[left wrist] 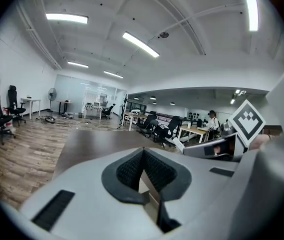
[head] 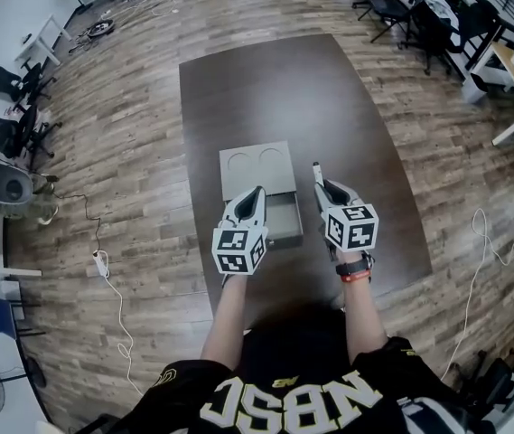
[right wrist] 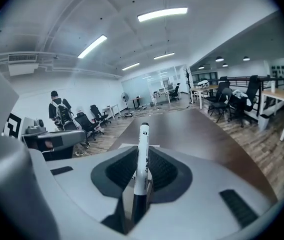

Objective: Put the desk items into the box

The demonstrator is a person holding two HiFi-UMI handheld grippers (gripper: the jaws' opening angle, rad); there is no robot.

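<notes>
Clamping the marker (right wrist: 143, 134) lengthwise, the right gripper (right wrist: 142, 154) hovers beside the right edge of the open box (head: 238, 183), probably positioned for insertion. The left gripper (left wrist: 142, 156), jaws together and empty, hangs over the box, toward the table's (head: 329, 89) near edge.

My right gripper (right wrist: 140, 181) clamped on white marker (right wrist: 143, 151) (black end down between pads). Marker stands up along jaws, far end over dark table (right wrist: 206, 134).
</notes>
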